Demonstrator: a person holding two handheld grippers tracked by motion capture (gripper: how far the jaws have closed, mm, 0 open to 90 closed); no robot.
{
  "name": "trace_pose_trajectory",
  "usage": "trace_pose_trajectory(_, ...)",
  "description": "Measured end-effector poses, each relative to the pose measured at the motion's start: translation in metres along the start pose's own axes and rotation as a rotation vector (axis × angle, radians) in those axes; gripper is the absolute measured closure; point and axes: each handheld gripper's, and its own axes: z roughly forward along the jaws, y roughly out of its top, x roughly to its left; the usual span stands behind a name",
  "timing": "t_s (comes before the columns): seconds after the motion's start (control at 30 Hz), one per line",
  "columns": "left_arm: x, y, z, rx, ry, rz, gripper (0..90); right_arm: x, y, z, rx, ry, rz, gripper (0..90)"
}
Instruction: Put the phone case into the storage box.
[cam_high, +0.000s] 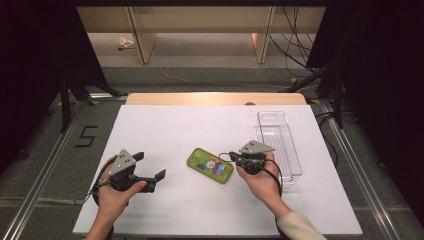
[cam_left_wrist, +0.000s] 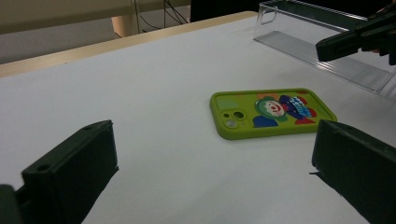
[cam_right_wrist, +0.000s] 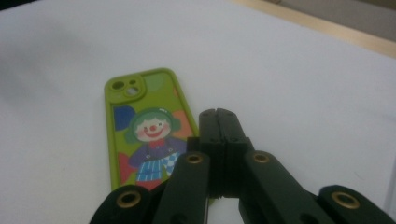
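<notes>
Even overhead light, white table (cam_high: 165, 130) bright, surroundings dark; soft shadows; gripper views slightly soft, near jaws blurred.

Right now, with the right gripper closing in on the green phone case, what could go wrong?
The right gripper has its jaws shut and hangs at the edge of the green phone case, so it may push the case across the white table rather than grip it. The case lies flat, leaving little edge to pinch. A push toward the left gripper, which is open, or a swing back into the clear tray is also possible.
</notes>
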Motion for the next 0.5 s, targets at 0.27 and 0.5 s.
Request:
trace_pose_trajectory(0.27, 0.000, 0.000, 0.000, -0.001, -0.001, 0.000, 0.0, 0.000, -0.006, 0.022, 0.072, -0.043, 0.016, 90.0)
trace_pose_trajectory(0.5, 0.001, 0.000, -0.001, -0.005, 0.001, -0.003, 0.0, -0.001, -0.013, 0.035, 0.124, -0.076, 0.023, 90.0)
